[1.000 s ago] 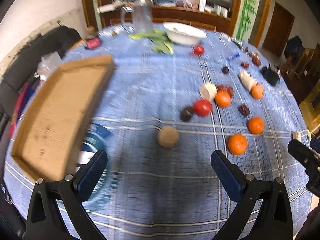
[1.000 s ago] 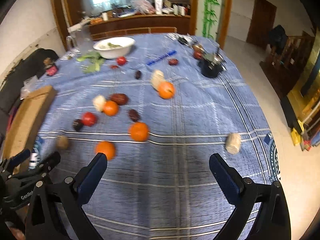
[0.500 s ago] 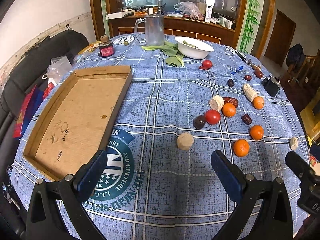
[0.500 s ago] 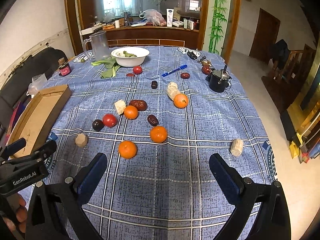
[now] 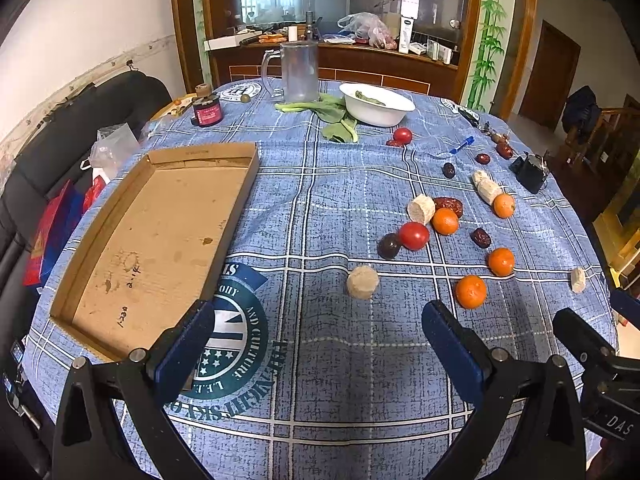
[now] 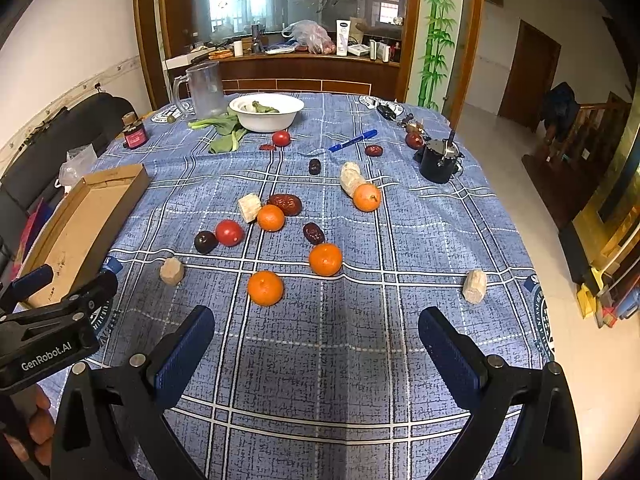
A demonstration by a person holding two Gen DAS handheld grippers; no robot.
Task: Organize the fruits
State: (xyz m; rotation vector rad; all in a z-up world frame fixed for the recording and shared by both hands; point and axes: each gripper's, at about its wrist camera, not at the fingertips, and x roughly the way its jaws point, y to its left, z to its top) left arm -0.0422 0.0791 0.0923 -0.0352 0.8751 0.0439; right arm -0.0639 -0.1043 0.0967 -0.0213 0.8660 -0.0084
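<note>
I'm holding both claws above the near edge of the surface (image 6: 360,360), both spread wide and carrying nothing. Left claw (image 5: 316,340) is sitting between the tray (image 5: 160,236) and the fruit, so it's looking at both the target and the nearest pieces. Right claw (image 6: 316,344) is facing the scatter head-on.

Fruit is lying loose on the cloth, none in the tray yet. Four oranges: the nearest one (image 6: 265,288) is just ahead of the right claw, the next (image 6: 325,259) a bit beyond it, a third (image 6: 271,218) touching the pale chunk (image 6: 249,208) and the big date (image 6: 285,204), and the far one (image 6: 367,197) against the long pale piece (image 6: 350,178). Tomato (image 6: 229,232) and plum (image 6: 205,241) are sitting side by side. One beige chunk (image 5: 362,282) is lying alone, closest to the tray. Another (image 6: 474,286) is off near the right edge, well apart from the rest.

I'm reading the empty tray as the drop spot, since it's open and parked on the left side. I'm judging the task as barely started.

I'm thinking the left claw takes the beige chunk, right takes the nearest orange. Round fruit is likely rolling if I nudge it, so I'm planning to come straight down.
</note>
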